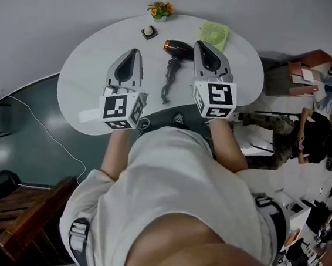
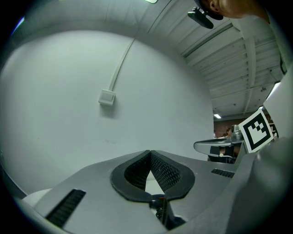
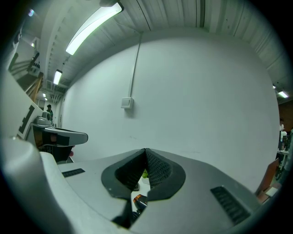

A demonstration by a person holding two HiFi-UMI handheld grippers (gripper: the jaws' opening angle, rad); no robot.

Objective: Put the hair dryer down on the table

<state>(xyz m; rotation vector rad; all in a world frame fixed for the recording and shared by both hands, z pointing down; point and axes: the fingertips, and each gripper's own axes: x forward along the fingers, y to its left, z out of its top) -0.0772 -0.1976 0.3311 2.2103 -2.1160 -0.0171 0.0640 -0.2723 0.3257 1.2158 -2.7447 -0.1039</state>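
Already the hair dryer (image 1: 176, 48) appears to be down: it lies flat on the white tabletop (image 1: 90, 71) in the upper middle of the head view, its black-and-orange body toward the far edge and its cord (image 1: 167, 88) trailing down the frame toward the person. The left gripper (image 1: 133, 53) is held level at the dryer's left, clear of it; the right gripper (image 1: 202, 45) is close at its right, and from above it cannot be told whether the two touch. Each gripper's own view shows its jaws closed tip to tip, with nothing between them. A green fan (image 1: 214, 34) sits at the upper right of the tabletop and a pot of flowers (image 1: 160, 9) at the top edge. With the dryer resting, the step in hand looks like a clean finish: keep both jaws closed, draw the right gripper straight back down the frame, not sideways, so it neither nudges the dryer's body nor snags the cord, and stay clear of the fan.
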